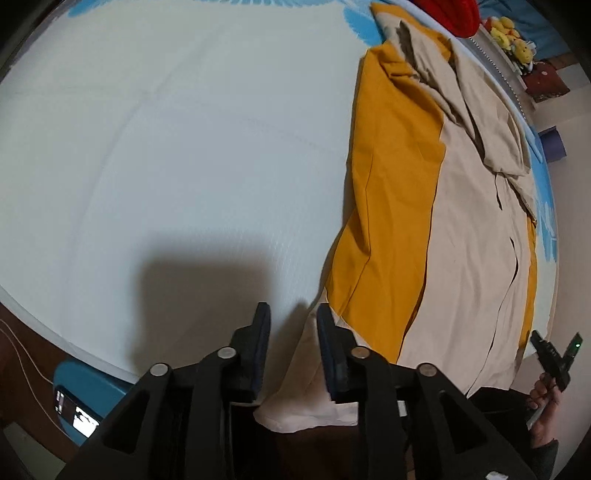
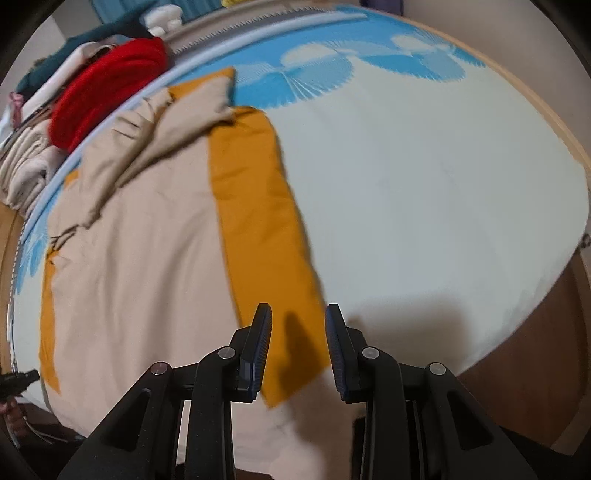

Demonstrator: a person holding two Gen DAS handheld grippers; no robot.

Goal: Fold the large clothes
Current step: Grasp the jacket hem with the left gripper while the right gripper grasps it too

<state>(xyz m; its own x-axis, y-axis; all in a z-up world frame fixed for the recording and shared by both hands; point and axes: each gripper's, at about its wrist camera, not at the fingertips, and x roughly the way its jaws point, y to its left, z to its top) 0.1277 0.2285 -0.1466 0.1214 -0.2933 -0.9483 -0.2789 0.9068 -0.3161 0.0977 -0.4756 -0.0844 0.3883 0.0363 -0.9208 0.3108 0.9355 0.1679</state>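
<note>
A large garment, beige (image 1: pixel 472 251) with a mustard-yellow panel (image 1: pixel 388 206), lies spread flat on the white and blue bed sheet (image 1: pixel 184 147). In the left wrist view it covers the right part of the bed. My left gripper (image 1: pixel 293 310) is open over the garment's near beige corner (image 1: pixel 306 402), which hangs off the bed edge between and below the fingers. The pads do not press on it. My right gripper (image 2: pixel 298 314) is open above the mustard panel's near corner (image 2: pixel 291 354), with nothing pinched. The beige part (image 2: pixel 140 258) lies to its left.
A red cloth (image 2: pixel 107 88) and folded beige clothes (image 2: pixel 26 166) are piled beyond the bed's far-left edge. Yellow plush toys (image 1: pixel 509 33) sit at the top right. A lit phone (image 1: pixel 74 410) rests on a blue stool. A hand holds the other gripper (image 1: pixel 554 354).
</note>
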